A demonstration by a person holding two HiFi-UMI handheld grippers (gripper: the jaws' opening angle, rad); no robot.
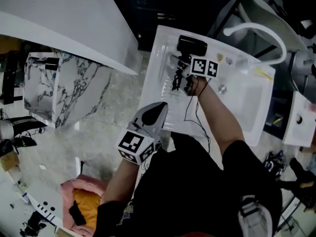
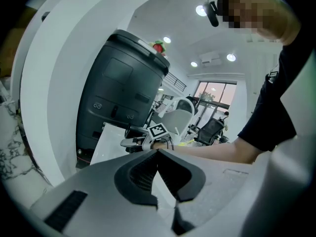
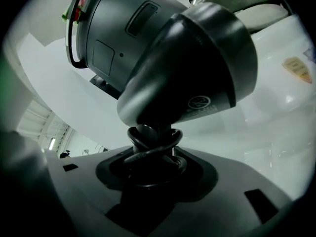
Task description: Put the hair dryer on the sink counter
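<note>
My right gripper [image 1: 181, 77] is shut on the handle of a black hair dryer [image 1: 192, 46], where its cord is wound round. The dryer's round head [image 3: 187, 68] fills the right gripper view, just beyond the jaws [image 3: 153, 154]. It is held over the far left part of the white sink counter [image 1: 159, 90]; I cannot tell whether it touches. A loose length of cord [image 1: 197, 116] trails back along my arm. My left gripper [image 1: 159, 110] is at the counter's near left edge, shut on nothing [image 2: 158, 154]. From it I see the right gripper's marker cube [image 2: 157, 131].
The basin [image 1: 244, 100] with its drain and the white curved faucet [image 1: 261, 33] lie right of the dryer. Small items [image 1: 229, 59] sit on the counter's back edge. A marble-patterned cabinet [image 1: 64, 88] and a pink cloth bundle [image 1: 84, 196] are at left. A dark grey machine [image 2: 118, 98] stands behind the counter.
</note>
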